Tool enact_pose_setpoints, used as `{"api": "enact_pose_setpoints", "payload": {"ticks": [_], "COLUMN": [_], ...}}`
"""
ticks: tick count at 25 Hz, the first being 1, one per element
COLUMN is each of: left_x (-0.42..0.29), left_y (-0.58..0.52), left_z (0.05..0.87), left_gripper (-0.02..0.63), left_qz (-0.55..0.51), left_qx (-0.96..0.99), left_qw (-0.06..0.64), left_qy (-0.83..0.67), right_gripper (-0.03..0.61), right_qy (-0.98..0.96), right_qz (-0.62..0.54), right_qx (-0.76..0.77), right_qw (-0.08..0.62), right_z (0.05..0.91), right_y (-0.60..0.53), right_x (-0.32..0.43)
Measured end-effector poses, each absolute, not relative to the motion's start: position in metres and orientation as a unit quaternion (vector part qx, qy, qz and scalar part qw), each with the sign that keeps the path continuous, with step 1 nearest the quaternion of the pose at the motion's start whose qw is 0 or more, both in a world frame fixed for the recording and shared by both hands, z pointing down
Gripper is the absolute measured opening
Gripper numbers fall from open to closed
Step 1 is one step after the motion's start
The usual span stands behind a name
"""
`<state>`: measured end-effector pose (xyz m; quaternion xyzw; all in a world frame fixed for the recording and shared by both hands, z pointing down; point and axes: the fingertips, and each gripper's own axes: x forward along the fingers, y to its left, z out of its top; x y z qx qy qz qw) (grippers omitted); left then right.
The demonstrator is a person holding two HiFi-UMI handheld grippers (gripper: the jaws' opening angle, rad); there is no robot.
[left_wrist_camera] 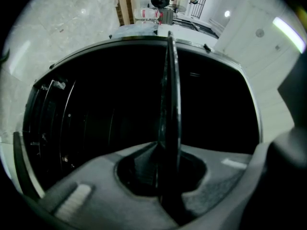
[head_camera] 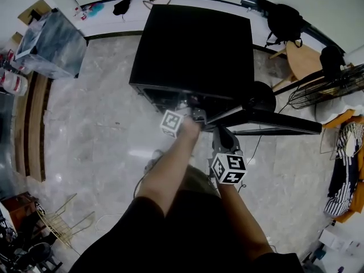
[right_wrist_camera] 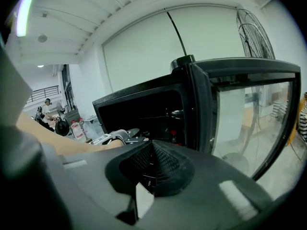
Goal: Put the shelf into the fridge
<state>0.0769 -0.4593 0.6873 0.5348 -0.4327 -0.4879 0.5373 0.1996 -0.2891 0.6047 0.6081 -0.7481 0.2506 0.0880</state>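
Note:
A black fridge stands on the floor with its glass door swung open to the right. My left gripper is at the fridge's open front, shut on the shelf. In the left gripper view the shelf shows edge-on as a thin dark pane running from the jaws into the dark fridge interior. My right gripper hangs just right of the left one, near the door's hinge side. Its jaws are shut with nothing between them. The right gripper view shows the fridge opening, the door and the left gripper.
A standing fan and a round wooden table are to the right of the fridge. A plastic-wrapped box and a wooden bench stand at the left. A wire rack lies on the marble floor, lower left.

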Motion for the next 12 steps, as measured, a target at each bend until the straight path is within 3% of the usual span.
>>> {"api": "enact_pose_setpoints", "payload": {"ticks": [12], "left_x": [0.0763], "left_y": [-0.4633], "left_z": [0.6869], "left_gripper": [0.020], "left_qz": [-0.480], "left_qx": [0.548], "left_qw": [0.532], "left_qy": [-0.431], "right_gripper": [-0.002], "right_qy": [-0.764], "right_qz": [0.249], "right_qx": [0.589], "right_qw": [0.090], "right_z": [0.6016], "right_y": [-0.2816], "right_x": [0.1985]}}
